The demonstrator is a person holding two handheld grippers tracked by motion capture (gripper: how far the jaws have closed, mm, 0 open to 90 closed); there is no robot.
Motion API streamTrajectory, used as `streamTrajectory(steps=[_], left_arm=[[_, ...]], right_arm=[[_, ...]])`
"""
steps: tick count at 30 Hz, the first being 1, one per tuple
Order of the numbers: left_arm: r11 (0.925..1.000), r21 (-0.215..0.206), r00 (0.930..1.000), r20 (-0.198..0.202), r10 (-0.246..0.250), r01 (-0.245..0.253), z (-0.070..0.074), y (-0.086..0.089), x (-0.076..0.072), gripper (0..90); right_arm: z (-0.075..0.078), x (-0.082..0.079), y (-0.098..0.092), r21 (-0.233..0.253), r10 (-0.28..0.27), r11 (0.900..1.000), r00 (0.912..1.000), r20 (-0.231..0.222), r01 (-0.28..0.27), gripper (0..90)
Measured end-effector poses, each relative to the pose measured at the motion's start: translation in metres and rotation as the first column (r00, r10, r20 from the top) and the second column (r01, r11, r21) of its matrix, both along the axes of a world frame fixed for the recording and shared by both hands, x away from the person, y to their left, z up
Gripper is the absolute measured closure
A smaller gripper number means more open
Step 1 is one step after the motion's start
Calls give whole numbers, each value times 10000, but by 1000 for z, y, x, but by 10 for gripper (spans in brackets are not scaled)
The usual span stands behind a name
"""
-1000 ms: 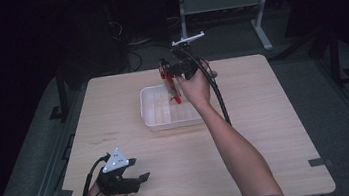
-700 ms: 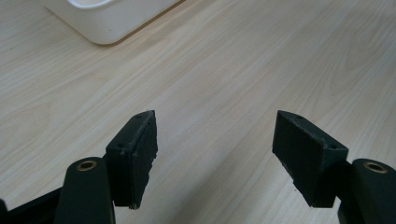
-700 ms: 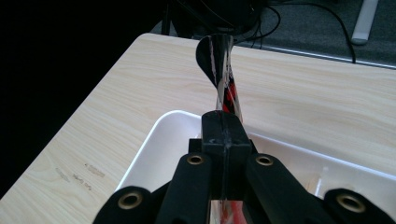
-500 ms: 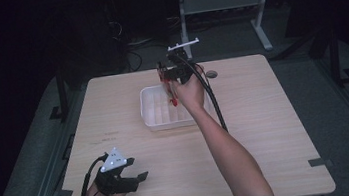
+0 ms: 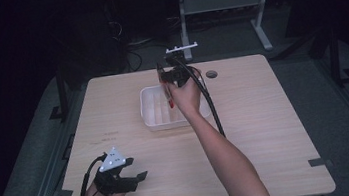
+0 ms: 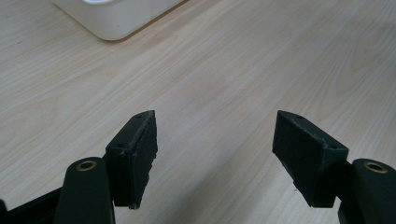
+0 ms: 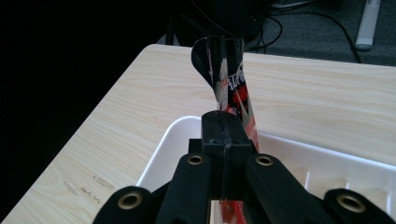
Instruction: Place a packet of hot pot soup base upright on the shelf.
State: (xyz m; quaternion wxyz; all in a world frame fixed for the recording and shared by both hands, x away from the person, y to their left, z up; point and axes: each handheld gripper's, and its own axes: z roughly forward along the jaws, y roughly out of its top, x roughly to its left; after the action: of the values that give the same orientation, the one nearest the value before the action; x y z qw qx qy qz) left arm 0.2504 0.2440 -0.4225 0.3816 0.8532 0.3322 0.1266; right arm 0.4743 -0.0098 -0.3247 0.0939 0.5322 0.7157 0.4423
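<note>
Slippage is the risk: right tool (image 7: 224, 140) clenches a thin red-black packet (image 7: 231, 86) over the white tray (image 5: 158, 122)'s edge; left tool (image 6: 215, 154) rests released.

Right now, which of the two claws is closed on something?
The right claw, above the white tray: it is shut on a red-and-black packet. The left claw is wide open above bare table.

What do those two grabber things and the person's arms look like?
Both grippers are black. The left gripper has a grey three-cornered plate on top, two blocky flat-faced jaws, brass-coloured rivets and a black cable looping behind it. The right gripper trails a long black cable along the forearm. No sleeves show on the forearms.
</note>
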Motion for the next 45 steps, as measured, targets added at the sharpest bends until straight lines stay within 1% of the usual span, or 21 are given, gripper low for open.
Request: streamTrajectory(steps=[4, 5, 8, 10, 14, 15, 16, 17, 21, 26, 28, 29, 31, 33, 34, 35, 40, 45], left_arm=[[10000, 0, 10000, 15, 1, -1, 1, 0, 0, 303], [10000, -67, 10000, 11, 21, -21, 1, 0, 0, 302], [10000, -62, 10000, 44, -2, 3, 1, -1, -1, 302], [10000, -44, 10000, 59, -18, 18, 1, -1, -1, 302], [10000, -71, 10000, 44, 3, -2, 1, -1, -1, 302], [10000, -65, 10000, 60, 2, -2, 1, 0, -1, 302], [10000, -65, 10000, 60, 2, -2, 1, 0, -1, 302], [10000, -66, 10000, 58, 2, -2, 1, 0, -1, 302], [10000, -73, 10000, 49, 9, -9, 1, 0, -1, 302], [9999, -138, 10000, 70, -8, 9, 2, 0, -1, 302], [9999, -124, 10000, 39, -19, 20, 2, -1, -1, 301], [9999, -111, 10000, 44, -19, 19, 2, -1, -1, 302], [9999, -122, 10000, 59, -13, 14, 2, 0, -1, 301], [9999, -126, 10000, 61, -17, 18, 2, 0, -1, 301], [9999, -126, 10000, 61, -17, 18, 2, 0, -1, 301], [9999, -137, 10000, 62, -10, 10, 2, 0, -1, 301], [9999, -157, 10000, 55, 14, -13, 2, 1, -1, 301], [9999, -142, 10000, 51, 22, -21, 2, 1, -1, 301]], right_arm=[[1, 0, 1, 89, 25, 10000, 10000, -13, -25, 899], [0, 0, 2, 86, 64, 9999, 10000, -74, -64, 899], [-1, 0, 3, 46, 93, 9999, 9999, -74, -93, 899], [-1, 0, 4, 75, 99, 9999, 9999, -59, -98, 899], [-2, -1, 6, -16, 105, 9999, 9999, 21, -105, 898], [-3, -2, 7, -212, 42, 9998, 9999, 109, -40, 898], [-3, -2, 7, -212, 42, 9998, 9999, 109, -40, 898], [-3, -2, 7, -282, -2, 9996, 9998, 202, 8, 898], [-3, -2, 5, -198, -186, 9996, 9992, 355, 193, 898], [-5, 0, 5, -168, -268, 9995, 9991, 317, 274, 898], [-5, 0, 6, -257, -292, 9992, 9989, 359, 301, 898], [-5, -1, 7, -305, -310, 9990, 9984, 477, 325, 898], [-5, -2, 7, -289, -328, 9990, 9981, 515, 343, 899], [-3, -4, 8, -221, -456, 9986, 9957, 808, 475, 899], [-3, -4, 8, -221, -456, 9986, 9957, 808, 475, 899], [-3, -5, 10, -288, -486, 9982, 9937, 1014, 518, 899], [-4, -5, 11, -350, -577, 9974, 9912, 1189, 622, 899], [-9, -8, 14, -461, -524, 9972, 9884, 1429, 595, 898]])
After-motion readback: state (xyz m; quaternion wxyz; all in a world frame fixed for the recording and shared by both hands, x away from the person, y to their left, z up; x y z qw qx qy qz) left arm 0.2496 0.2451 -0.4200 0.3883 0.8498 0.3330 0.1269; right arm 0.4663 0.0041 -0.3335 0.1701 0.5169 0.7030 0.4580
